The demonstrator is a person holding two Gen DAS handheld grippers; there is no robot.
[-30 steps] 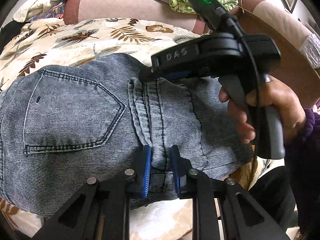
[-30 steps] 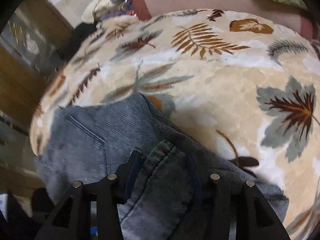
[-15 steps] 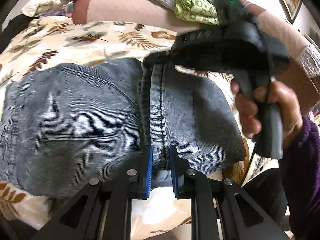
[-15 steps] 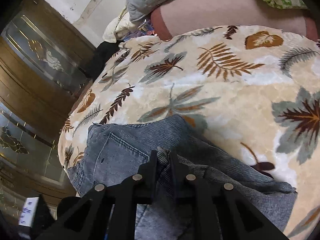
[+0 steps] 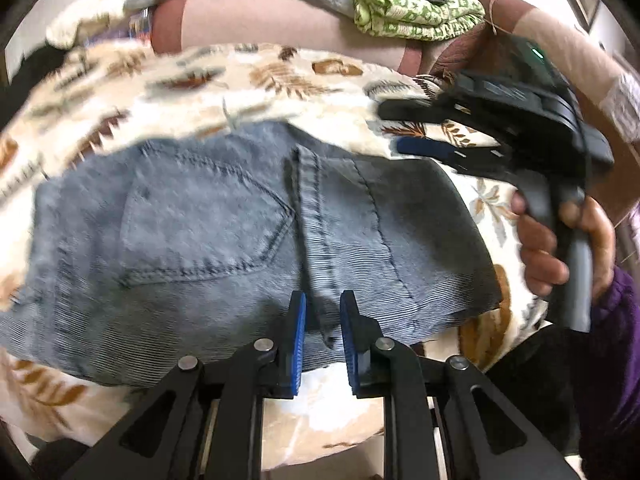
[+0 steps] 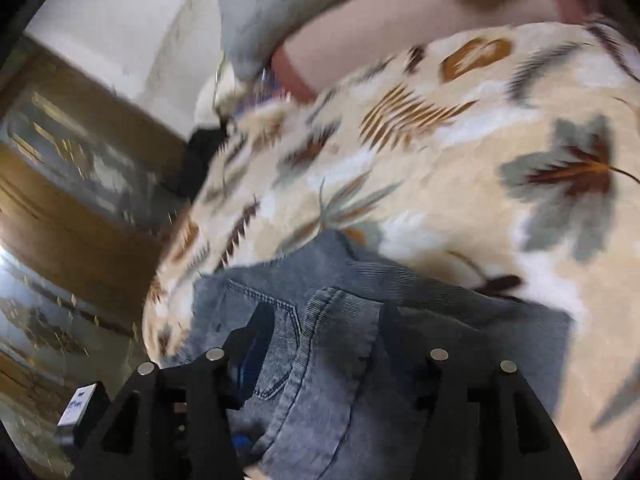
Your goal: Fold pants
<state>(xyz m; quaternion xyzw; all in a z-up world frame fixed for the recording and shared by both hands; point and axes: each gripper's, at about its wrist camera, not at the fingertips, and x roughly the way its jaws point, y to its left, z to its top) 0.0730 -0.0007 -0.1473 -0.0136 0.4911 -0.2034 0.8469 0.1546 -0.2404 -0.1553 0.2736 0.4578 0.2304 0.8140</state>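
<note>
Left wrist view gives us the clearer look, though its upper left is smeared by motion and the leaf print on the bedspread (image 5: pixel 280 80) blurs there. We see the jeans (image 5: pixel 208 240) lying folded on the bed, back pocket (image 5: pixel 200 236) facing up, the centre seam (image 5: pixel 316 224) running from the near edge away from the camera. The long side of the folded bundle runs left to right across this view; its left end is blurred and we cannot make out where it finishes. Our left tongs (image 5: pixel 322 320) have their blue pads (image 5: pixel 298 336) a narrow gap apart, one on each side of the seam ridge at the near edge; whether the pads actually press the cloth we cannot tell. Our right tongs (image 5: pixel 394 128) hang above the far right corner of the jeans, fingers spread and clear of the denim, with our right hand (image 5: pixel 560 248) around the grey grip.

Right wrist view is blurred throughout. Here the right tongs (image 6: pixel 326 340) are wide apart with a raised denim fold (image 6: pixel 340 328) between them, neither finger clearly touching it. The lower part of the jeans (image 6: pixel 320 400) is cut off by the frame and the tong arms. A pillow (image 6: pixel 384 36) and a wooden cabinet (image 6: pixel 80 220) lie beyond the bed.
</note>
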